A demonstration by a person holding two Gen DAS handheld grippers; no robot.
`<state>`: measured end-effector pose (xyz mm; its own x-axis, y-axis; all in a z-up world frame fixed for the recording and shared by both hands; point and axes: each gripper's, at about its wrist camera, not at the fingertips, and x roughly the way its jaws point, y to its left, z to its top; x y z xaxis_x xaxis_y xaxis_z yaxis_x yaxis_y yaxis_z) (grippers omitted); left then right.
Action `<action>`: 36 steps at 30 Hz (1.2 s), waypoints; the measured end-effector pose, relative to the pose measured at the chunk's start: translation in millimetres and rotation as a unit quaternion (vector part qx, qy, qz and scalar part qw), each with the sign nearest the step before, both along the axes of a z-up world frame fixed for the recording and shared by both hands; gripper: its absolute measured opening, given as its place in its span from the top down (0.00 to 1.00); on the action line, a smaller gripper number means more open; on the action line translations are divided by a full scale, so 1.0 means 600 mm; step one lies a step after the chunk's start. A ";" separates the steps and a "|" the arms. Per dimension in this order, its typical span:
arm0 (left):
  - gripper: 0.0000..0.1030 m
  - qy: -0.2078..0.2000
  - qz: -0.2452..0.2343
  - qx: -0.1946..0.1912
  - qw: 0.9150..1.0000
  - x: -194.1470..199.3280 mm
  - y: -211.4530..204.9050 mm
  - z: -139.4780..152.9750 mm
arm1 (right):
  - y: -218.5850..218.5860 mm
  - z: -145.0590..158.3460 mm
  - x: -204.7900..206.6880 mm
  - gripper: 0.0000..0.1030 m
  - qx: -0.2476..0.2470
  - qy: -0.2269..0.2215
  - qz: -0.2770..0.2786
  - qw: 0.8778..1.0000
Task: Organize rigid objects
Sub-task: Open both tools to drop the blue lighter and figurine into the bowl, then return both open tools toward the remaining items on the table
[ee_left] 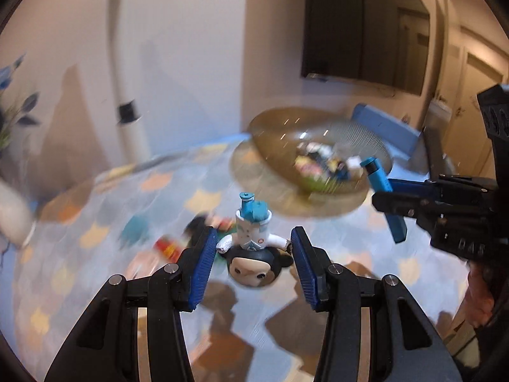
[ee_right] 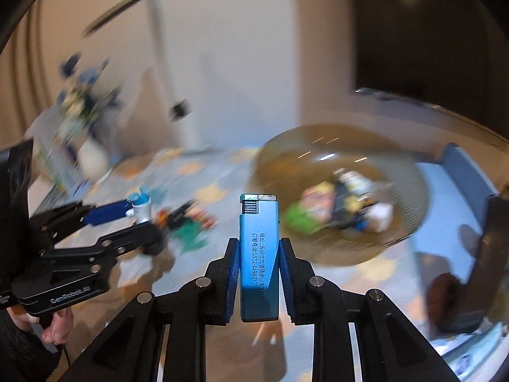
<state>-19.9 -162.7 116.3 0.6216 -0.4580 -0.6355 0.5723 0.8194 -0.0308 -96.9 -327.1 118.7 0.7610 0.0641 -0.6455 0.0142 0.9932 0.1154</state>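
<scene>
Lighter (ee_right: 259, 254) clamped in my right gripper (ee_right: 258, 281); left gripper (ee_left: 253, 267) pinches figurine (ee_left: 253, 248); bowl (ee_left: 270, 127) part-filled, toys (ee_right: 187, 222) left on tabletop (ee_left: 79, 270).

Pale walls (ee_left: 191, 47) meet at a corner, with a dark screen (ee_left: 362, 28) beside closed doors (ee_left: 477, 102).

Patterned table (ee_left: 95, 210): amber glass bowl (ee_left: 286, 133), scattered toys (ee_left: 165, 245), vase (ee_right: 92, 159).

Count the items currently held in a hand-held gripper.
2. The blue lighter is clamped in the right hand-held gripper; the upside-down figurine sits between the left hand-held gripper fingers.
</scene>
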 end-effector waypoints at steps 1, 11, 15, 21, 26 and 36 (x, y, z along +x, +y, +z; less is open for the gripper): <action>0.56 -0.006 -0.005 -0.003 1.000 0.010 -0.018 0.011 | -0.027 0.011 0.004 0.77 0.001 -0.008 -0.023 1.000; 0.56 0.023 -0.068 -0.023 0.997 0.098 -0.198 0.014 | -0.170 -0.013 0.079 0.77 0.081 0.048 -0.123 0.988; 0.56 0.030 -0.052 -0.028 0.998 0.122 -0.228 -0.004 | -0.180 -0.017 0.100 0.77 0.078 0.052 -0.132 0.987; 0.30 0.017 -0.043 -0.051 0.998 0.124 -0.214 0.010 | -0.208 -0.011 0.105 0.47 0.119 0.037 -0.141 0.982; 0.29 0.008 -0.009 -0.093 0.996 0.108 -0.121 0.058 | -0.159 0.016 0.071 0.45 0.112 0.011 -0.101 0.989; 0.04 -0.048 0.142 -0.117 0.982 -0.012 0.167 0.093 | 0.081 0.009 0.040 0.32 0.081 -0.002 0.038 0.996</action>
